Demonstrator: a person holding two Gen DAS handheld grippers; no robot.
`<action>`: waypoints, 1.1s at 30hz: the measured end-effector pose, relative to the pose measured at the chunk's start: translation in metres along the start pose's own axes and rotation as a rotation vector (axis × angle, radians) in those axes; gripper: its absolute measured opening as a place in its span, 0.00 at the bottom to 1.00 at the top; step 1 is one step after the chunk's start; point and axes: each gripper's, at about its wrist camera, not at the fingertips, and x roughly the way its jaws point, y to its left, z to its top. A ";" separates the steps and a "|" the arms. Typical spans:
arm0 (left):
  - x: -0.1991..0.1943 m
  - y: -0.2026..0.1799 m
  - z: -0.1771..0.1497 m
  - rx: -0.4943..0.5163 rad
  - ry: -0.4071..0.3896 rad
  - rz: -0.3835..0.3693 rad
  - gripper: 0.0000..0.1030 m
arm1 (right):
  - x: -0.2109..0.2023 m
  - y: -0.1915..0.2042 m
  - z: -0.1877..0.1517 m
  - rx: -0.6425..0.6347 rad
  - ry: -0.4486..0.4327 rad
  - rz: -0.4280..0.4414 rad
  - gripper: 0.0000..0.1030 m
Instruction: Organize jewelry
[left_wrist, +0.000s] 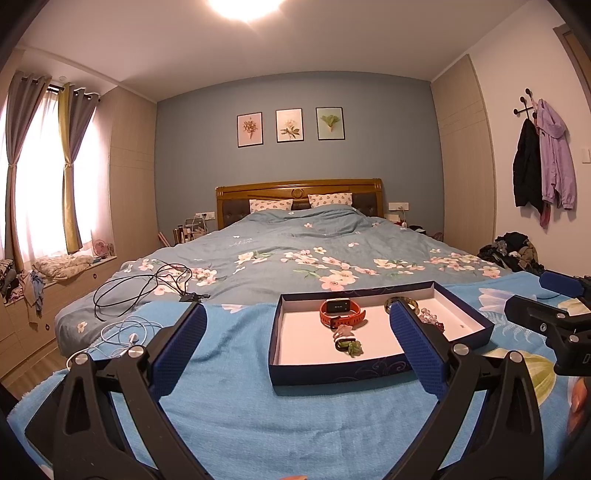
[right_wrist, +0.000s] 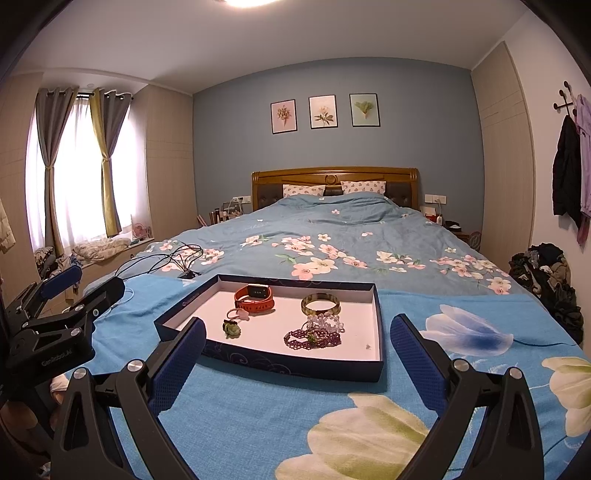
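Note:
A shallow dark-blue box (right_wrist: 295, 363) (left_wrist: 332, 373) with a white floor lies on the blue towel at the bed's foot. Inside it are an orange watch (right_wrist: 255, 297) (left_wrist: 341, 313), a horn-coloured bangle (right_wrist: 320, 303), clear beads (right_wrist: 327, 321), a purple bead bracelet (right_wrist: 312, 339), a pink hair tie (right_wrist: 242, 314) and a green-flower hair tie (right_wrist: 231, 328) (left_wrist: 351, 346). My left gripper (left_wrist: 298, 334) stands open just before the box, nothing between its fingers. My right gripper (right_wrist: 298, 345) is open too, at the box's near edge. In the left wrist view a finger hides part of the bangle and beads.
Black cables (left_wrist: 147, 286) and white earphones (left_wrist: 122, 334) lie on the bed left of the towel. A pile of clothes (right_wrist: 550, 277) sits on the floor at the right, coats (left_wrist: 543, 166) hang on the wall, and a window bench (left_wrist: 55, 273) runs along the left.

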 end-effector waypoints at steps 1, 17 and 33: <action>0.000 0.000 -0.001 -0.001 0.001 -0.003 0.94 | 0.000 0.000 -0.001 0.000 0.000 -0.001 0.94; 0.002 0.000 -0.003 -0.001 0.005 -0.011 0.94 | 0.001 -0.002 -0.002 0.002 0.002 0.001 0.94; 0.003 -0.002 -0.002 0.000 0.007 -0.016 0.94 | 0.000 -0.002 -0.001 0.001 -0.001 0.002 0.94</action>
